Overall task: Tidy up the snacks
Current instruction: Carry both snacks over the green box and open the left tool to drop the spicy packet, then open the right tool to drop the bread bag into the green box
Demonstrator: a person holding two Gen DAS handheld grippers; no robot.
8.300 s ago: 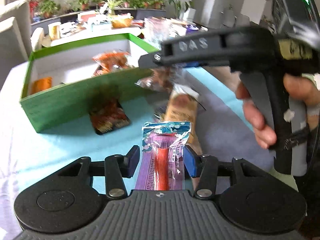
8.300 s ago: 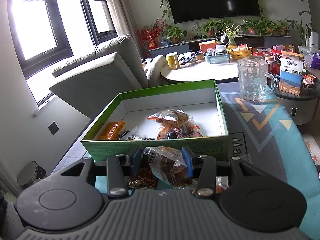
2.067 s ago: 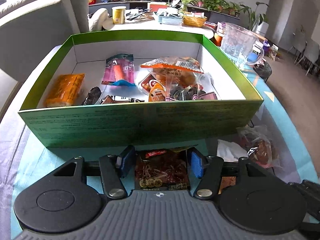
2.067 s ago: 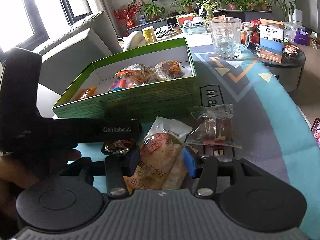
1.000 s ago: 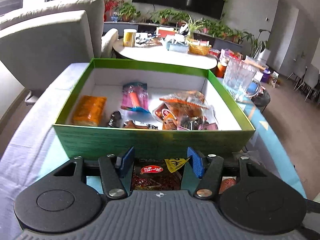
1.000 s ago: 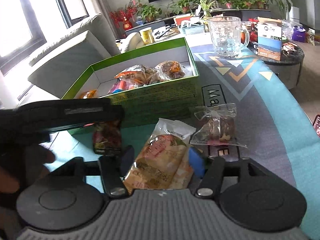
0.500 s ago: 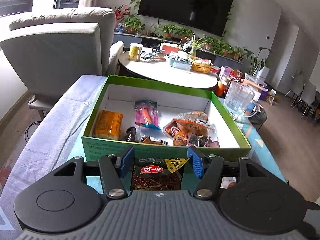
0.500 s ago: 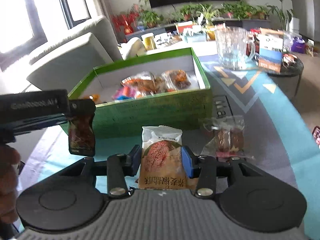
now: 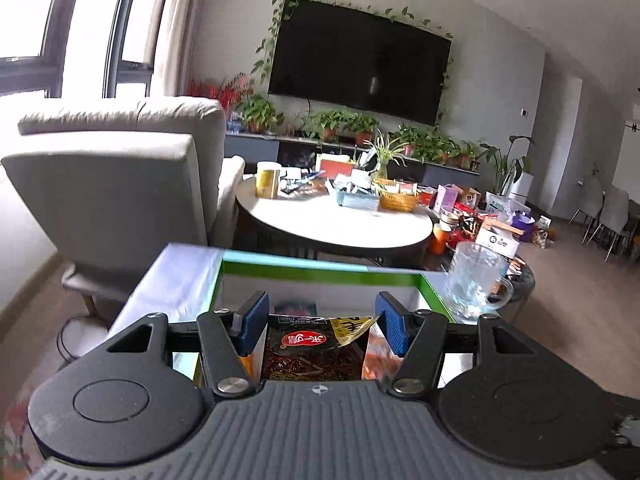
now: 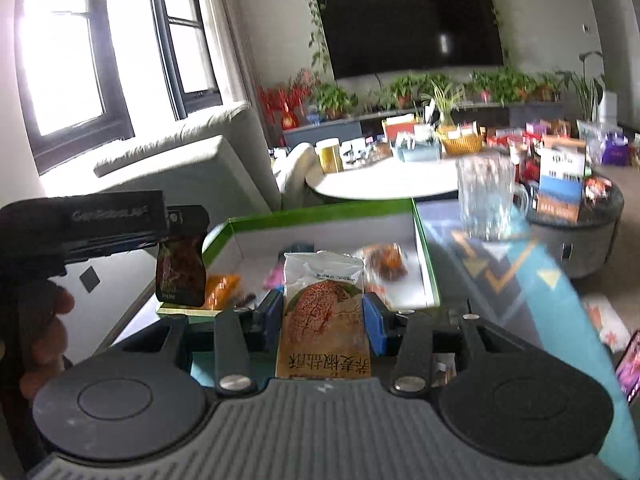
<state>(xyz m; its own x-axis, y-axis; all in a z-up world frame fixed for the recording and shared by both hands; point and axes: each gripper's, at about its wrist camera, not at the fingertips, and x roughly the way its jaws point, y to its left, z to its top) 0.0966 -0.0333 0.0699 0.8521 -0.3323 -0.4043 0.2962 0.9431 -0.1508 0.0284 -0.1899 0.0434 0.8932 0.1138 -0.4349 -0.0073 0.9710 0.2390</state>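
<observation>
Now both packets higher, over the green box (image 10: 425, 256).

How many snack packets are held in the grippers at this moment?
2. A dark packet is in the left gripper, a pale packet in the right gripper. Both are near the green box.

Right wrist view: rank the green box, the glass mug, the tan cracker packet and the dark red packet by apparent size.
1. green box
2. tan cracker packet, though it sits closest to the camera, in the right gripper
3. glass mug
4. dark red packet, held by the left gripper
</observation>
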